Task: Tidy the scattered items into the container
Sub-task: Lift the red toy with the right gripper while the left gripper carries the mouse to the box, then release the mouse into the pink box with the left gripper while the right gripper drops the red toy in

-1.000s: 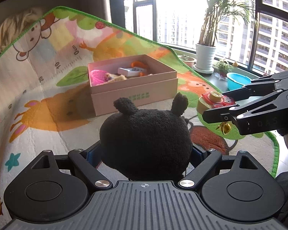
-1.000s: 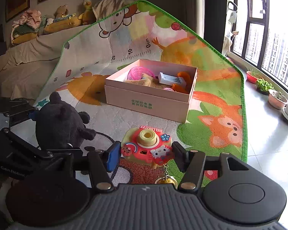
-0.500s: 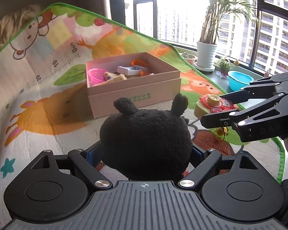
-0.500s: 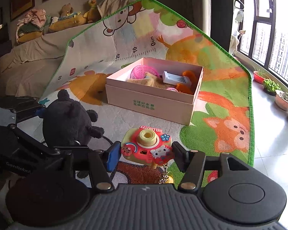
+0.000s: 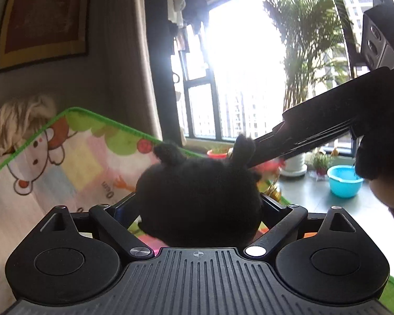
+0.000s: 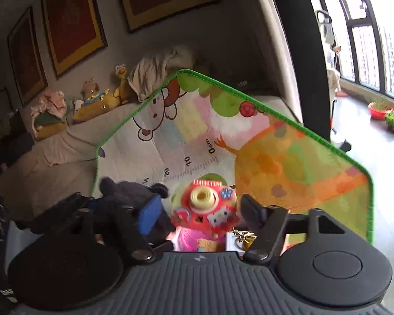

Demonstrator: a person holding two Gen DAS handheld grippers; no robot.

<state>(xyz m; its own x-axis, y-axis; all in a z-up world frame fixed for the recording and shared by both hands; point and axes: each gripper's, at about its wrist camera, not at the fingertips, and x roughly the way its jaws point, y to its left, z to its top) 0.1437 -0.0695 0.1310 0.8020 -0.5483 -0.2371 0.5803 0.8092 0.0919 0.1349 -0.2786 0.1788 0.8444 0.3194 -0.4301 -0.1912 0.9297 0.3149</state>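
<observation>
You're releasing both toys over the box. The right gripper (image 6: 201, 211) has just been opening; the toy camera (image 6: 206, 211) is sitting loose between clear pads. The left gripper (image 5: 198, 207) is widening too, the black plush (image 5: 199, 197) between its jaws; contact unclear. Pink basket (image 6: 189, 240) and other contents already showing beneath.

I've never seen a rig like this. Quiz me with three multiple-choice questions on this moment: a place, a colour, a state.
1. The blue basin stands: A on the floor by the window; B on the play mat; C on the sofa.
2. The eared plush toy is: A white; B black; C pink.
3. The right claw, at the toy camera, is: A clamped tight; B open, gaps either side; C turned away.
Answers: A, grey floor under it; B, dark fur; B, its jaws have just been opening, pads clear of the toy.
</observation>
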